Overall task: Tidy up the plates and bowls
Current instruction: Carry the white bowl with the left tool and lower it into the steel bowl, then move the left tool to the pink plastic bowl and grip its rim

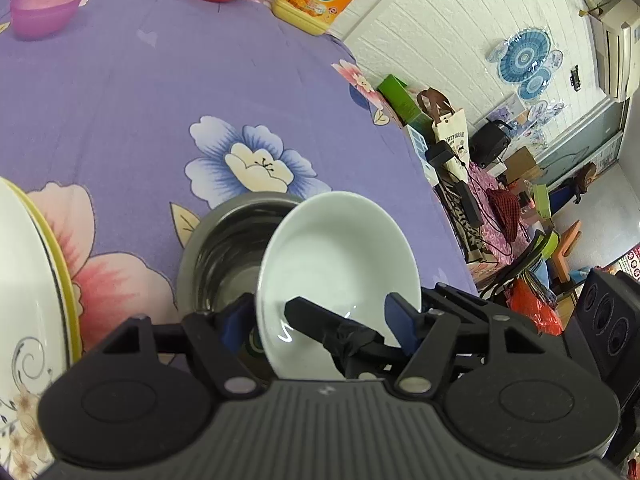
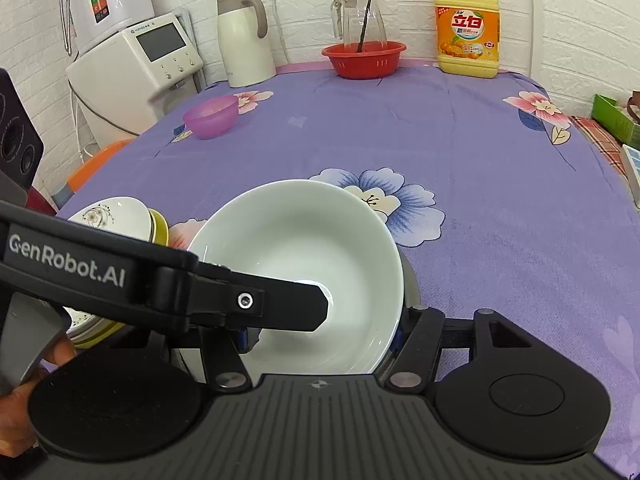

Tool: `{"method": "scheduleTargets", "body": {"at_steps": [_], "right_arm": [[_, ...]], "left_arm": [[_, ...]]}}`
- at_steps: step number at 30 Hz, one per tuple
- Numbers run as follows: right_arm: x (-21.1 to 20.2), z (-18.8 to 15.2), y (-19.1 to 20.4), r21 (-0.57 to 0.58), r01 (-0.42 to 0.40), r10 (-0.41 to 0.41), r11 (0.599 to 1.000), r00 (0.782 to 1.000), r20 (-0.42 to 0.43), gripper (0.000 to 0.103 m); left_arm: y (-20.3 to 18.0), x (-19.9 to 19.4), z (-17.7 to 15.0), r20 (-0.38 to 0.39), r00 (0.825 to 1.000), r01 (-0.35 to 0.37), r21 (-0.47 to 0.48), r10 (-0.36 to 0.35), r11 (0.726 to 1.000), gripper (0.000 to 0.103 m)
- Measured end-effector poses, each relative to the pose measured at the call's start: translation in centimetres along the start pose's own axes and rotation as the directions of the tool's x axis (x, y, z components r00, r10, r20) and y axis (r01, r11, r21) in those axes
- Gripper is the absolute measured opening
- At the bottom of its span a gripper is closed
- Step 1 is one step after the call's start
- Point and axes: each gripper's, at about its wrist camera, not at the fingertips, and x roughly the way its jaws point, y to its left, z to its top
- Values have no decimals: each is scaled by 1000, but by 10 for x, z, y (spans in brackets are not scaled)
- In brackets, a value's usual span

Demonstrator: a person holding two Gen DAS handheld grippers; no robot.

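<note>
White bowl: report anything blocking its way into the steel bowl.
Nothing visible blocks it. The white bowl sits tilted right at the mouth of the steel bowl, whose visible inside looks empty.

Ahead of my right gripper [image 2: 320, 336], the white bowl [image 2: 304, 264] and the left gripper's finger [image 2: 256, 304] block the near path. To its left stand stacked plates [image 2: 120, 216]; beyond the bowl I see open purple tablecloth [image 2: 460, 152].

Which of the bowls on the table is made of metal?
The steel bowl, directly under the white bowl. It is grey and shiny; the pink bowl and red basket are coloured plastic.
</note>
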Motion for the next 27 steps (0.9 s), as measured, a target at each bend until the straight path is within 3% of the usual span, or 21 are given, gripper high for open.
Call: {"method": "scheduleTargets", "body": {"at_steps": [6,9,17,27], "right_arm": [[-9,-4,-5,19,-4,3,1000,1000,29,98],[-13,-3,-4,2,22,-22,1000,998,54,101],[-15,0,-7,24,14,-16,1000,997,76,103],[-14,15,-12,51,27,-32,998,994,107,103]], "left_arm": [[-5,-6,3,1,1000,3,37,-3,999,96],[-7,-11,6,13,1000,-6,75,5,997,97],[6,-30,17,68,998,10,51,-13,999,97],[30,-48,36,140,989,-53,27,49,998,97]]}}
